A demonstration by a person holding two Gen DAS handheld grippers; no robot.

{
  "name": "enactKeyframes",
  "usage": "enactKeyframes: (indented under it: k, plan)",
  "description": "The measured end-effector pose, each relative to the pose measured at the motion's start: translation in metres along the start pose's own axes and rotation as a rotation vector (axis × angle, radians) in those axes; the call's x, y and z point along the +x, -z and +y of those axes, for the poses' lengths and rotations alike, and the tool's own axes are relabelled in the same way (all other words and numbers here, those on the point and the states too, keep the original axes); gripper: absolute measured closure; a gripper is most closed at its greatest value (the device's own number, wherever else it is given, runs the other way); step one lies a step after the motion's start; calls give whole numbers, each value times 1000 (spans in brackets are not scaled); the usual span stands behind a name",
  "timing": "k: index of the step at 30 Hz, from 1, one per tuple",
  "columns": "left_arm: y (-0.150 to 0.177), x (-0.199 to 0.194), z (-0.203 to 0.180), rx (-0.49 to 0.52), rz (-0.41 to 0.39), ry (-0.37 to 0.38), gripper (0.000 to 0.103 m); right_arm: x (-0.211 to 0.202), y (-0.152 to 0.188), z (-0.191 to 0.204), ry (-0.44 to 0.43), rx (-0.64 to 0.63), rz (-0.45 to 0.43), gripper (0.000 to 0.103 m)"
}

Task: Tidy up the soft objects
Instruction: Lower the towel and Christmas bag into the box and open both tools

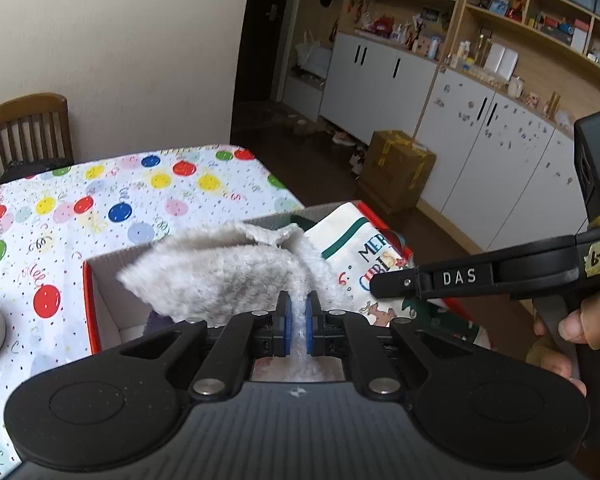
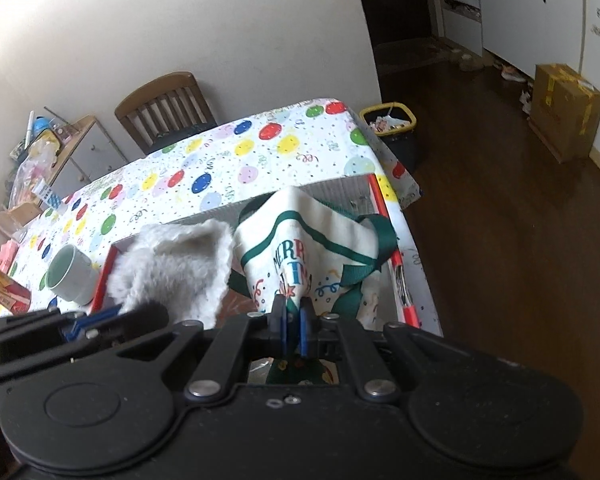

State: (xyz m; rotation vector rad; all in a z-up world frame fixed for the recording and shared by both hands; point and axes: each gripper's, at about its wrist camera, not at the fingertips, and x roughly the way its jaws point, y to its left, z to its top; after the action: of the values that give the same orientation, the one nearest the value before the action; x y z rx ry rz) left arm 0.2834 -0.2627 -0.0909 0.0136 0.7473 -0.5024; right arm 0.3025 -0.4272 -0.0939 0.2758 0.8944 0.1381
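Observation:
My left gripper is shut on a fluffy white-grey cloth and holds it over an open cardboard box with red edges. The cloth also shows in the right wrist view. My right gripper is shut on a cream Christmas tote bag with green trim and straps, held over the same box. The bag lies right of the cloth in the left wrist view, with the right gripper's finger over it.
The box sits on a table with a balloon-print cloth. A white-green mug stands left of the box. A wooden chair is behind the table. A bin and a cardboard carton stand on the floor.

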Motion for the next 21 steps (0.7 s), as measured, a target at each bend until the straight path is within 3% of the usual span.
enactKeyframes:
  k: [9,21]
  plan:
    - [11,19,9,-31,72,-16,97,15,8,-7,15,25,13,94]
    - [15,19,16,-74,110,-18,95,4,12,3,15,-33,-12,66]
